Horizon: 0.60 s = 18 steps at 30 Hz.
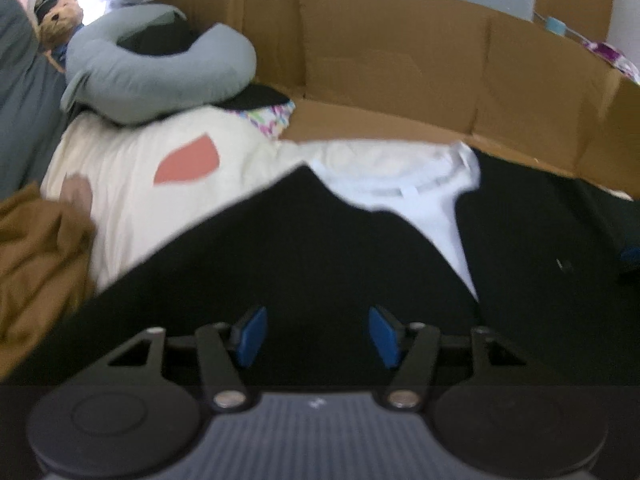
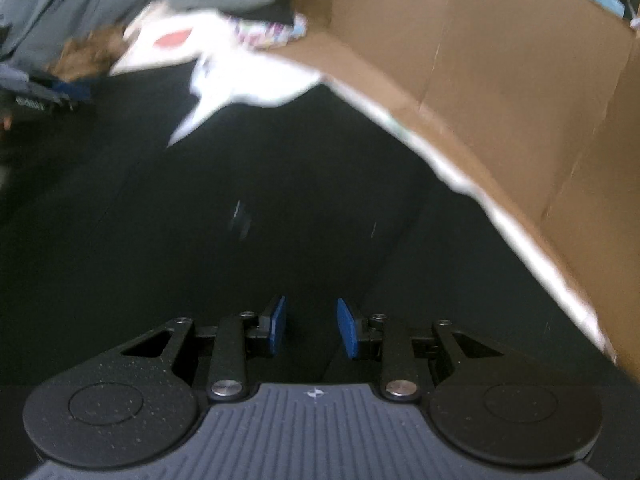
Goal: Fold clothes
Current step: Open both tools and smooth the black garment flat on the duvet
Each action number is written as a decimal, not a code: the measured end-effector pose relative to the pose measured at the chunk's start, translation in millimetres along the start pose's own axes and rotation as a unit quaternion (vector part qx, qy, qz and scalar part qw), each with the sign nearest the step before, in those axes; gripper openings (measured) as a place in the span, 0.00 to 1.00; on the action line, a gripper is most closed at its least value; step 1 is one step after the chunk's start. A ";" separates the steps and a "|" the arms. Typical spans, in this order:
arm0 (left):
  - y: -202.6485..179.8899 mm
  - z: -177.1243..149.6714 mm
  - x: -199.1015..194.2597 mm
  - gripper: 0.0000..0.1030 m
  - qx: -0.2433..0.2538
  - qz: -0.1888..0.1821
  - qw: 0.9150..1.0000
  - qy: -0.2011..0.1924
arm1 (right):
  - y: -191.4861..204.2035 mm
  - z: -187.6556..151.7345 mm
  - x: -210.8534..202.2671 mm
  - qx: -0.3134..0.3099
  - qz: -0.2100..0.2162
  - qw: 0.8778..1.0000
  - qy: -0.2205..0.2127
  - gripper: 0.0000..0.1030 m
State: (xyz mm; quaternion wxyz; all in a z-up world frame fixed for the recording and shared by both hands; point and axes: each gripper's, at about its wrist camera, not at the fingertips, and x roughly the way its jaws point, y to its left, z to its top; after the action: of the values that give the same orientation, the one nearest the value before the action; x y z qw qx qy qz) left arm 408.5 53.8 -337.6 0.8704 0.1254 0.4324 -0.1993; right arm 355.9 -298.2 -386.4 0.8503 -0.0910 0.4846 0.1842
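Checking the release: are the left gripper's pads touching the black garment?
Apart: in the left wrist view the pads stand open, nothing between them, black garment beyond.

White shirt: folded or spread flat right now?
Cannot tell: the white shirt is mostly covered by the black fabric; only its collar area shows, lying flat.

This looks like a room in a home, probably a bedroom or spare room, though both views are blurred. Soft household things lie about: a grey U-shaped pillow [image 1: 160,68], a teddy bear [image 1: 60,16] by a bright window, a cream cloth with a pink patch [image 1: 160,168], a brown garment [image 1: 36,264] and a white T-shirt [image 1: 420,184]. Flattened cardboard boxes [image 1: 400,60] stand along the back as a makeshift wall.
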 end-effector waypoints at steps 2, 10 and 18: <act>-2.8 -14.8 -11.4 0.58 -0.002 -0.003 1.000 0.008 | 5.9 -15.9 3.8 -0.010 -0.014 1.000 0.025 0.33; 5.3 -65.8 -77.3 0.60 -0.008 0.003 0.999 0.037 | 2.7 -49.5 -20.5 0.019 -0.039 0.997 0.067 0.34; 40.8 -111.5 -132.2 0.61 -0.013 0.028 0.996 0.084 | 10.5 -74.3 -43.2 0.061 -0.045 0.994 0.074 0.34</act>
State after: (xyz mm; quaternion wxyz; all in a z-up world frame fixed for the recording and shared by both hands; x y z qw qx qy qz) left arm 276.5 165.1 -296.0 0.8377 0.1423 0.5033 -0.1574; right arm 273.0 -323.1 -387.3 0.8236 -0.0738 0.5518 0.1086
